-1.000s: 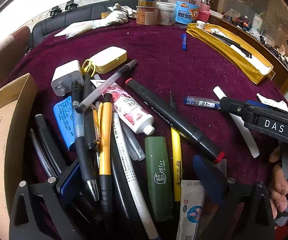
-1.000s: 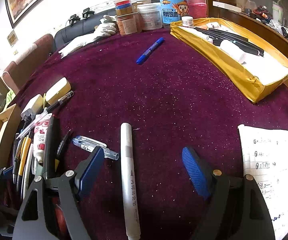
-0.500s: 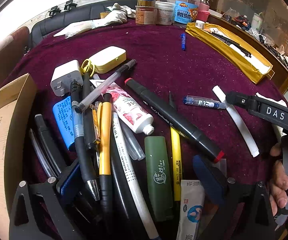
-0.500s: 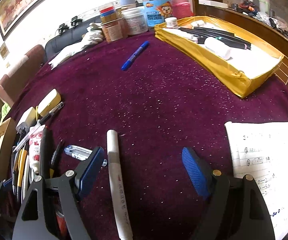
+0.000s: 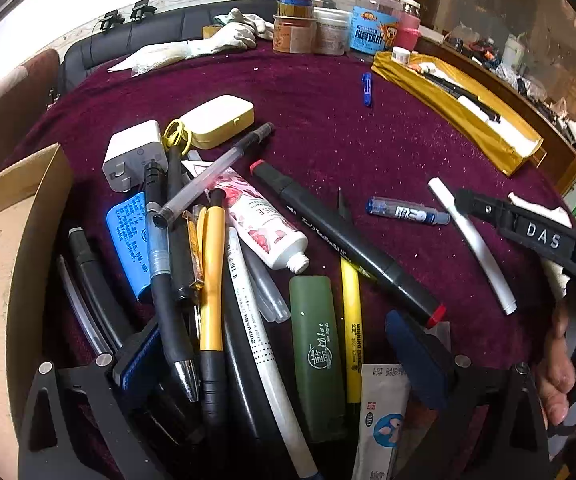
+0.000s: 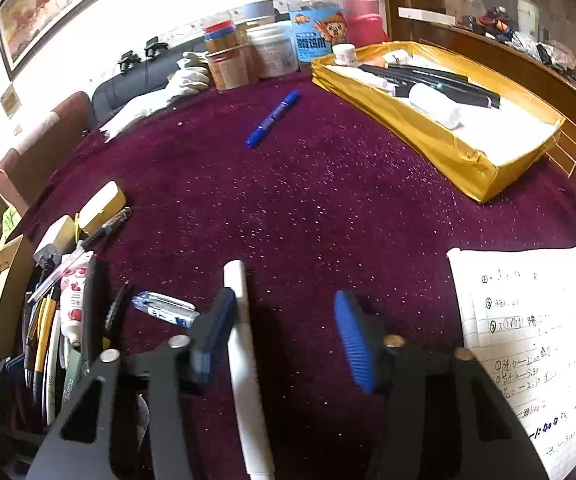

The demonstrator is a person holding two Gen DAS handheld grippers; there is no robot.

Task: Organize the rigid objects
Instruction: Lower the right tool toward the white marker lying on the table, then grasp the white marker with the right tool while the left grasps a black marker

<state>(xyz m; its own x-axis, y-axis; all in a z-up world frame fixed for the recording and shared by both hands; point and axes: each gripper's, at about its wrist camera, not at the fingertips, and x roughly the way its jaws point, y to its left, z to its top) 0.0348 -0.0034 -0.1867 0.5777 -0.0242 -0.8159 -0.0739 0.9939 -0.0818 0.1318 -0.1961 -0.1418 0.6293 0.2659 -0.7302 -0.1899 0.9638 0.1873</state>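
We see a slim white marker lying on the maroon-covered table in the lower middle of the right wrist view, its capped end pointing up the frame and its far end running out past the bottom edge. The right hand-held gripper points steeply down at it with its jaws closing: the left blue pad is just beside or touching the marker, we cannot tell which, while the right pad is apart from it, so nothing is clamped. In the left wrist view the left hand-held gripper hangs with its jaws wide apart, released, over a heap of pens, and fingers of the person's hand show at the right edge. A gold tray sits in the upper right.
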